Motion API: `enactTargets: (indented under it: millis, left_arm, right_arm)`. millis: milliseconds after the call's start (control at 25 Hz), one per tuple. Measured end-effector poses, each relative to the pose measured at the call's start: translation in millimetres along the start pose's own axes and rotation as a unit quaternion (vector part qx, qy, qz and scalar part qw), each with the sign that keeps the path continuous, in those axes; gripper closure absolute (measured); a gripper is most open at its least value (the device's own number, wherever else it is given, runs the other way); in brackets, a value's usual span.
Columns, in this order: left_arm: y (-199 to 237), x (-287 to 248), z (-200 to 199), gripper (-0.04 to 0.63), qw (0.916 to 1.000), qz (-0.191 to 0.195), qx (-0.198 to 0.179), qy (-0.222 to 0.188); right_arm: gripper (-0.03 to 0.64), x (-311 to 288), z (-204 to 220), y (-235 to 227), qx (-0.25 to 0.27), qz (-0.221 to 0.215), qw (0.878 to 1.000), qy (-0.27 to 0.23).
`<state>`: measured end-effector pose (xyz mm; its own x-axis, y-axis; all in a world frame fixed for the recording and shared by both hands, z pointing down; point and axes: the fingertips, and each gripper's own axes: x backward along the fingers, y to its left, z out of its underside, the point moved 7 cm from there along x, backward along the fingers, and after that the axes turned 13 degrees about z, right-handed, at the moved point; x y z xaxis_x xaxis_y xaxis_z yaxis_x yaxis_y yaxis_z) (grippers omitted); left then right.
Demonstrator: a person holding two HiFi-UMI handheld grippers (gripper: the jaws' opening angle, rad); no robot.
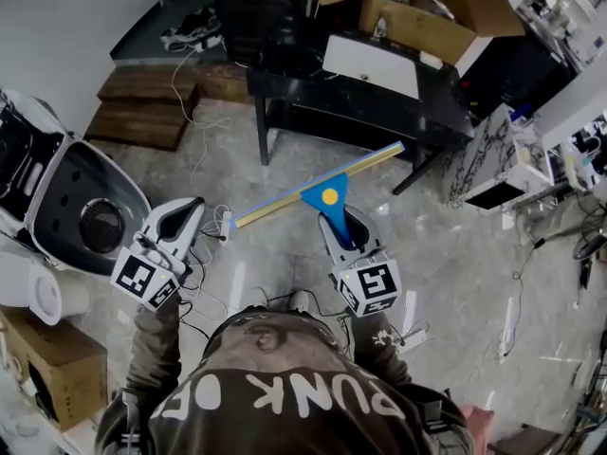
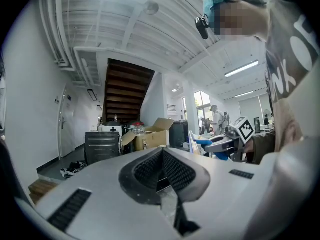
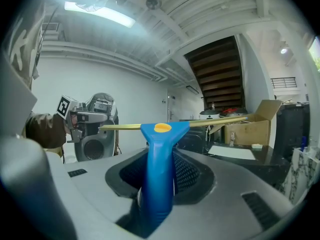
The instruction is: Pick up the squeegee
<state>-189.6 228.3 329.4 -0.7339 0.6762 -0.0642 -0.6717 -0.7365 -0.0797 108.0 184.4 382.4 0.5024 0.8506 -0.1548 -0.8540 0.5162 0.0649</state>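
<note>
Right claw (image 3: 159, 170) grips squeegee (image 1: 322, 195) handle mid-frame; left claw (image 2: 162, 170) closed, empty. Long blade could lever it loose if swung.

— What does the room look like underfoot?
— A pale, marbled floor (image 1: 455, 254), glossy; a black table (image 1: 360, 112) stands at upper centre, with an open cardboard box (image 1: 417, 17) at its far side; low wooden platforms (image 1: 142, 112) sit at upper left beside a white wall (image 1: 57, 36).
— And overhead?
— A ribbed white ceiling (image 2: 150, 29) with a strip light (image 3: 100, 11); a dark wooden staircase (image 2: 127, 91) climbs at centre; bright windows (image 2: 202, 101) lie to its right.
</note>
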Motion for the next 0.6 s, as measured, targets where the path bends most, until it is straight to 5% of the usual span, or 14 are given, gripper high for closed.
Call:
enactTargets:
  millis: [600]
  left_arm:
    - [25.8,1.8,2.0,0.592,0.9999,0.007,-0.002,-0.014]
  right_arm:
    - [0.483,-18.7,-7.2,6.7,-0.001,0.004,1.000,-0.002]
